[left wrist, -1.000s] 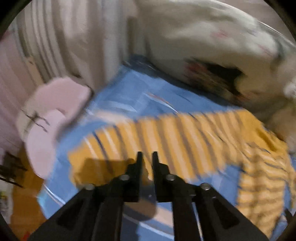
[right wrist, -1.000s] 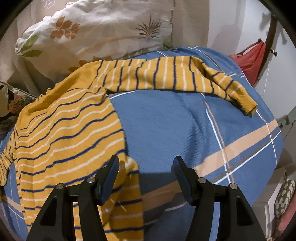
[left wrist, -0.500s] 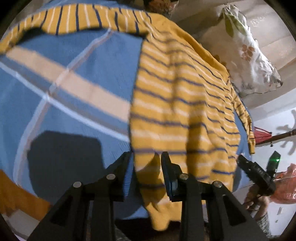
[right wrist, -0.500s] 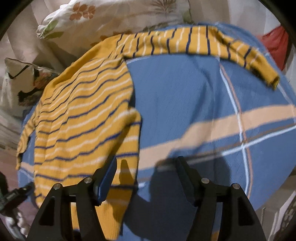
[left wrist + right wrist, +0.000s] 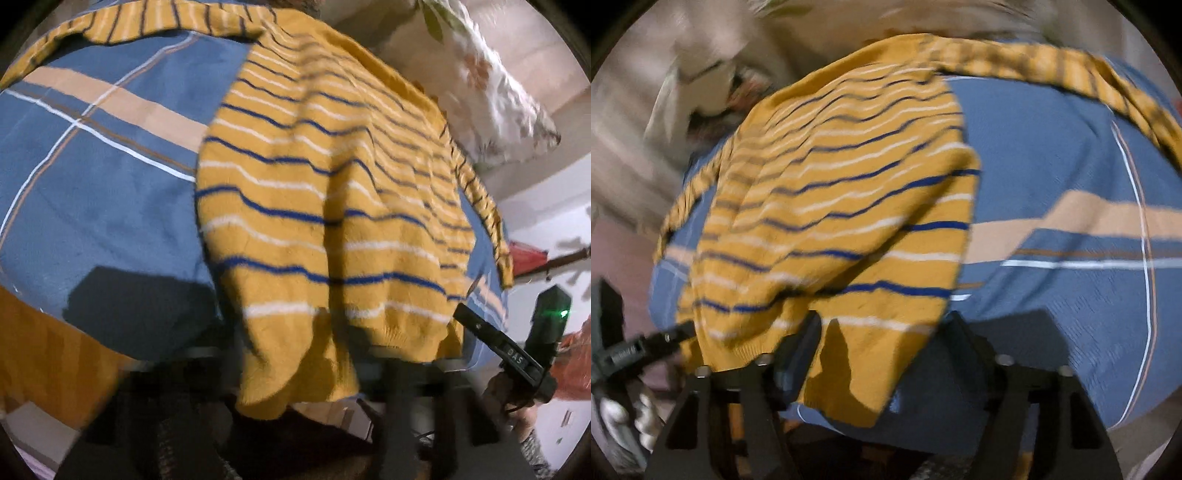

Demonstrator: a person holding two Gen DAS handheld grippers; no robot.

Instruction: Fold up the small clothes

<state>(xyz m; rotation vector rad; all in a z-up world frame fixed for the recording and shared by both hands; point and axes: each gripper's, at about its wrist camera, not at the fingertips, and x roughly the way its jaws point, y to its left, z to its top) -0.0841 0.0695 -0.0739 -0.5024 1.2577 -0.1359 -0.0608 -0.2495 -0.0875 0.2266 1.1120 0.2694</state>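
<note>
Although spread out on the blue plaid bedcover [image 5: 1052,155], with its back nearly flat and a crease down the middle, the mustard-yellow knitted sweater with navy and white stripes [image 5: 332,206] shows no finished fold yet. Lies body-down across the middle of the bed, hem hanging over the near edge, one sleeve [image 5: 1071,70] stretched along the far side to the right, the other trailing off at far left. Judged early in the task: sleeves not yet brought in, body not yet doubled over.

Right gripper [image 5: 882,350] held wide, fingers either side of the hanging hem at the near edge, cloth draped between them but not pinched. Left gripper [image 5: 295,373] low at the same near hem, mostly dark, blurred and covered by the knit; cannot tell whether gaping or closed.

Soft, domed bedcover in blue with tan and white bands. Floral white pillow [image 5: 491,92] at the far right in the left wrist view, something red [image 5: 524,254] by a pale wall beyond it. Much motion blur in both views.
</note>
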